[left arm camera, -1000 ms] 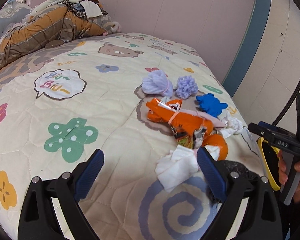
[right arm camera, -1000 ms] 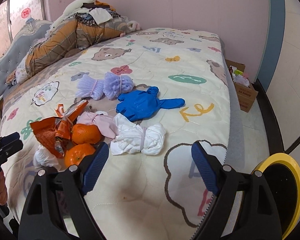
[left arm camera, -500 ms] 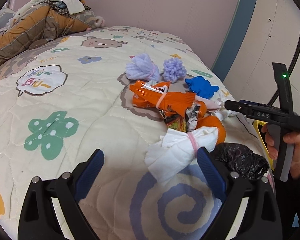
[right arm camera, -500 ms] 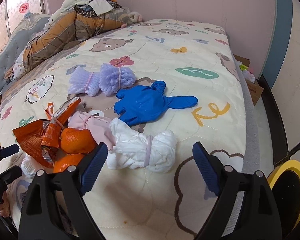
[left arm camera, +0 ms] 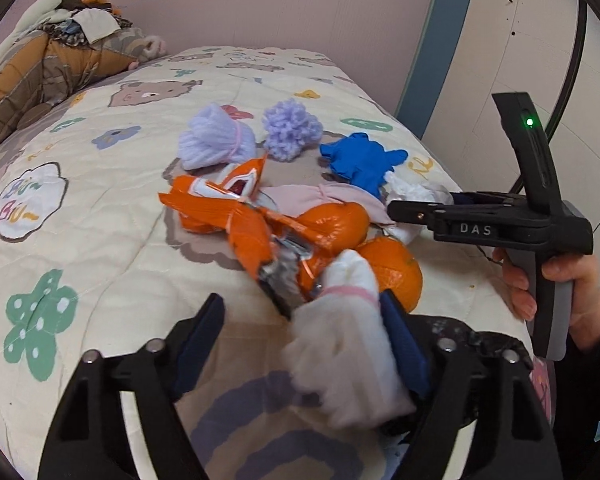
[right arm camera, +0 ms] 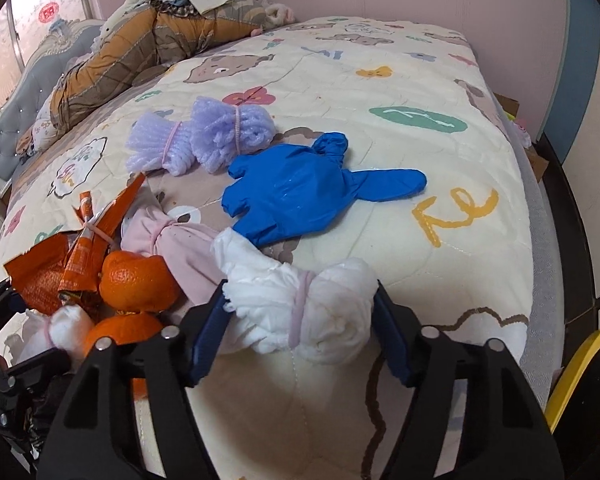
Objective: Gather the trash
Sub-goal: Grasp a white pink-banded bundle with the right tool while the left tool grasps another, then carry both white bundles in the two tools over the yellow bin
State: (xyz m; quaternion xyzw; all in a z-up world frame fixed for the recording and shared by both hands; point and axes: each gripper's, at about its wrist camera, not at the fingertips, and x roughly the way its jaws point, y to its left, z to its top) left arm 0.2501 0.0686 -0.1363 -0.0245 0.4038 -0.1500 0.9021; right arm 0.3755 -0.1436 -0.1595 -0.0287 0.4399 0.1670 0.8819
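Note:
Trash lies in a pile on the quilted bed [left arm camera: 100,216]. My left gripper [left arm camera: 304,336] is open, with a white tissue bundle [left arm camera: 348,348] between its fingers, against the right finger. Behind it lie an orange wrapper [left arm camera: 236,216] and two oranges [left arm camera: 396,268]. My right gripper [right arm camera: 300,328] is open around another white tissue bundle [right arm camera: 300,312]. A blue glove [right arm camera: 300,196], a pink cloth bundle [right arm camera: 172,244], two lilac yarn bundles [right arm camera: 204,136], the orange wrapper [right arm camera: 60,256] and the oranges [right arm camera: 136,280] lie beyond it.
A heap of clothes [left arm camera: 48,56] lies at the head of the bed. A black trash bag [left arm camera: 484,344] sits at the bed's near edge by my left gripper. A yellow-rimmed bin [right arm camera: 580,372] stands on the floor at the right. A cardboard box [right arm camera: 524,136] sits past the bed's corner.
Both grippers have moved forward and down toward the pile. Each white tissue bundle now sits between a gripper's fingers; before, both lay ahead of the fingertips.

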